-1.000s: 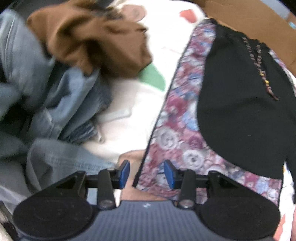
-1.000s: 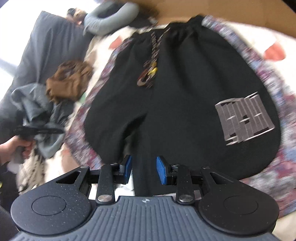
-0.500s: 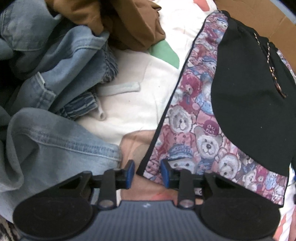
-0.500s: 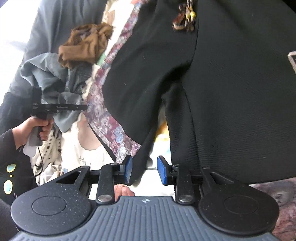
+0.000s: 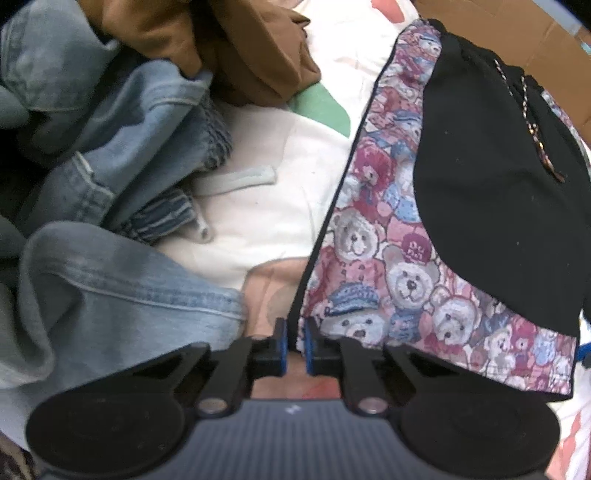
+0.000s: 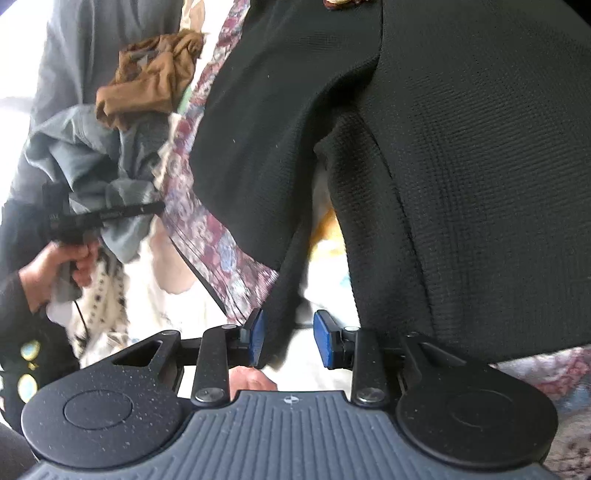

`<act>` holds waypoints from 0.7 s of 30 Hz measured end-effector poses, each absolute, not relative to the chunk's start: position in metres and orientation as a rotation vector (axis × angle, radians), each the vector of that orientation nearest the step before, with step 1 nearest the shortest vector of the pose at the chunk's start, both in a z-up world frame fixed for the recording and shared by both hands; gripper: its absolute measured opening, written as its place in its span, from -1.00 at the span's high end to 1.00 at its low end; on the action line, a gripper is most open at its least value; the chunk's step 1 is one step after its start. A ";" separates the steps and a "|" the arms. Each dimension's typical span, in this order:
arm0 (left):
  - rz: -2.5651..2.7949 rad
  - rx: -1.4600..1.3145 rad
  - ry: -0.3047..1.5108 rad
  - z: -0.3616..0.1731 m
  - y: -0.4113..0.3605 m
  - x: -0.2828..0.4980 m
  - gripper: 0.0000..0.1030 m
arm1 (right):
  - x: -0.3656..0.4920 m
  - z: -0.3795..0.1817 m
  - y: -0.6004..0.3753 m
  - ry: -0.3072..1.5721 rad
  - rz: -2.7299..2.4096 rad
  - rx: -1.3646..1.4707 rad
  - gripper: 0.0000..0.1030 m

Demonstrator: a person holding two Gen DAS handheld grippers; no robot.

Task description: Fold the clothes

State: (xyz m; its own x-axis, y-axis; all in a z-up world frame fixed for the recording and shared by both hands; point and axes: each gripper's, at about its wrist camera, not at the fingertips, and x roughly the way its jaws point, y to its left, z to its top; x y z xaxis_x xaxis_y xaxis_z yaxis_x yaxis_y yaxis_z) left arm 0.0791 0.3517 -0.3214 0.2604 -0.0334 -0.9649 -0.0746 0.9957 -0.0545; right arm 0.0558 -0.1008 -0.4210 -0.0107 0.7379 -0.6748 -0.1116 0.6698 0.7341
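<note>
Black shorts (image 5: 491,206) (image 6: 461,155) with a beaded drawstring (image 5: 528,122) lie flat on a teddy-bear print cloth (image 5: 373,258) (image 6: 207,221). My left gripper (image 5: 294,347) points down at the cloth's near left corner. Its jaws are closing, with the dark hem of that corner pinched between the blue pads. My right gripper (image 6: 290,338) is open at the near edge of the shorts. The corner of the left leg's hem (image 6: 280,332) hangs between its fingers, against the left pad (image 6: 256,338).
Crumpled denim clothes (image 5: 110,280) and a brown garment (image 5: 229,48) are heaped left of the cloth on a white printed sheet (image 5: 258,214). Cardboard (image 5: 498,22) lies beyond the shorts. In the right wrist view a person's hand (image 6: 70,266) holds the left gripper's handle.
The left jaws have closed onto the teddy-bear cloth's corner hem. The right gripper has dropped and tilted down to the near hem of the shorts, which now lies between its fingers.
</note>
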 end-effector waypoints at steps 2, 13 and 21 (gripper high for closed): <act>0.034 -0.088 1.308 -0.319 0.353 0.076 0.84 | 0.059 -0.426 -0.100 1.438 0.725 0.589 0.31; 0.041 -0.082 1.311 -0.313 0.334 0.065 0.86 | 0.062 -0.446 -0.092 1.499 0.733 0.700 1.00; 0.032 -0.098 1.286 -0.292 0.330 0.079 0.86 | 0.060 -0.402 -0.093 1.477 0.836 0.738 1.00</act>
State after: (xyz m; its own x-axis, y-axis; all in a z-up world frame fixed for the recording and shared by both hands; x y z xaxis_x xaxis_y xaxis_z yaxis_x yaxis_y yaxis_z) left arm 0.0786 0.3300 -0.2921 0.2813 -0.0313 -0.9591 -0.0784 0.9954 -0.0555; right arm 0.0604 -0.0934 -0.4021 -0.0733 0.8404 -0.5370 -0.0278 0.5366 0.8434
